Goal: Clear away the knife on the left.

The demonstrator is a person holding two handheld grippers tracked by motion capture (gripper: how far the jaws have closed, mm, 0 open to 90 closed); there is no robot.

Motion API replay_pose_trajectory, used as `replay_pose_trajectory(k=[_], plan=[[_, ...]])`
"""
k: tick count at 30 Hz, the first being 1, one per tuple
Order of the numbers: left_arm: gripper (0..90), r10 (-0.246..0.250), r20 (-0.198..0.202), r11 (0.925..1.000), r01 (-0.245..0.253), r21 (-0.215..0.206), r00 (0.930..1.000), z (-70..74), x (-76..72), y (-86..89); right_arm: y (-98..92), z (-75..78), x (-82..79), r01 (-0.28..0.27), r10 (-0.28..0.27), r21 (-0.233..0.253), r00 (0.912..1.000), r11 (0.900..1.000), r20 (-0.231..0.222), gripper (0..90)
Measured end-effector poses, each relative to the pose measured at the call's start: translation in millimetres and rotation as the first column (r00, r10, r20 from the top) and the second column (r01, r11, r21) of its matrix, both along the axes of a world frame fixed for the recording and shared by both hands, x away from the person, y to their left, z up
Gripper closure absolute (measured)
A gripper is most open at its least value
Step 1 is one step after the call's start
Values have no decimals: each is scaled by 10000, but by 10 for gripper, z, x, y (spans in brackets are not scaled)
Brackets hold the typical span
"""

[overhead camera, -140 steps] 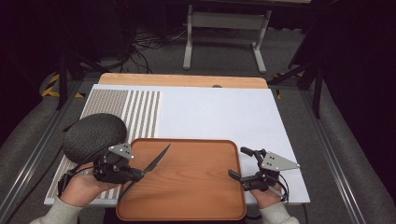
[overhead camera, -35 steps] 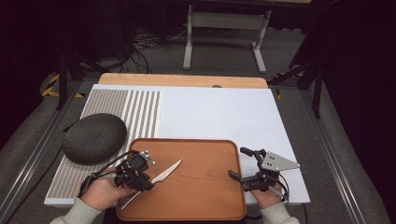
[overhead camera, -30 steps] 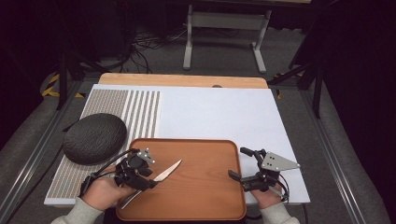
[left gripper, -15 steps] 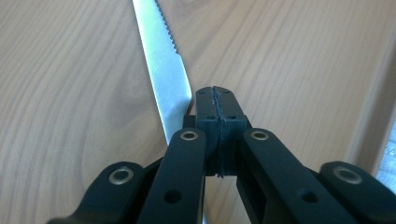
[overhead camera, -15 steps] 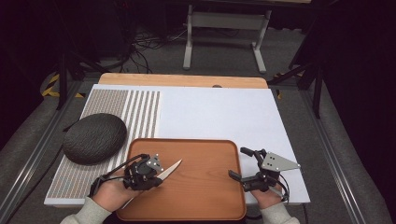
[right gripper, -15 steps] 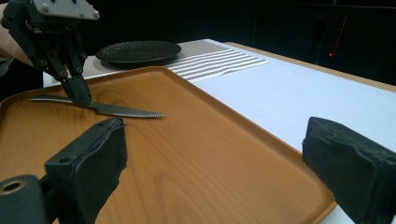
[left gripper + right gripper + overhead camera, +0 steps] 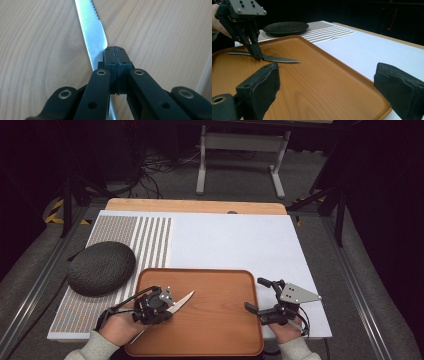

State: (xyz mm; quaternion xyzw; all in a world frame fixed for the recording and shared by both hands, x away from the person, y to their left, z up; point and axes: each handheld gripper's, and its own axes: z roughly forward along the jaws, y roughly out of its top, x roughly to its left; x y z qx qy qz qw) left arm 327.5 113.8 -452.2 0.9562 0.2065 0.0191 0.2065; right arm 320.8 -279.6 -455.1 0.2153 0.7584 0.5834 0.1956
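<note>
White table top (image 7: pixel 240 245), with a striped placemat (image 7: pixel 135 237) along its left part. On that placemat, near its left edge, a dark round plate (image 7: pixel 101 267) with a rough surface, seen also in the right gripper view (image 7: pixel 285 27) behind the tray. At the near edge of the table, a wooden tray (image 7: pixel 215 320) with a raised rim, lying just beside the plate. In the right gripper view the tray (image 7: pixel 317 82) spreads across the lower part.

At the tray's right edge, the right gripper (image 7: pixel 259 296), held in a hand and spread wide, with nothing between its jaws. Seen along its own jaws (image 7: pixel 327 82), the gap is wide and the tray shows through it.

Over the tray's left part, the left gripper (image 7: pixel 165 301), held in the left hand (image 7: pixel 122 325). Seen from its own camera (image 7: pixel 115 61), pressed together on a table knife (image 7: pixel 92 32); pinched near where blade meets handle.

Knife (image 7: pixel 181 301) low over or on the tray's left part, contact not clear, with serrated blade pointing toward the tray's middle. From the right gripper view the knife (image 7: pixel 279 59) appears nearly flat, close to the wood.
</note>
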Motion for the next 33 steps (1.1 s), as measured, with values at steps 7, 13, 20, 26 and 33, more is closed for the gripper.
replay_pose_trajectory(k=[7, 13, 20, 26, 33], plan=[[899, 374, 84, 9993, -374, -8, 9993, -1, 51, 90, -1, -3, 3, 13, -13, -5, 10000, 10000, -17, 70], [899, 644, 189, 9979, -645, 46, 9977, 0, 77, 159, 3, -8, 8, 6, -6, -37, 10000, 10000, -41, 70], [900, 903, 186, 9959, -902, -62, 9957, -7, 116, 248, 4, -10, 11, 24, -25, -55, 10000, 10000, -48, 70], [899, 1087, 159, 9940, -1085, -137, 9940, -11, 155, 322, 6, -13, 12, 0, -1, -57, 10000, 10000, -72, 71], [899, 1358, 180, 9905, -1353, -230, 9906, -18, 183, 391, 6, -13, 10, 13, -13, -86, 10000, 10000, -71, 71]])
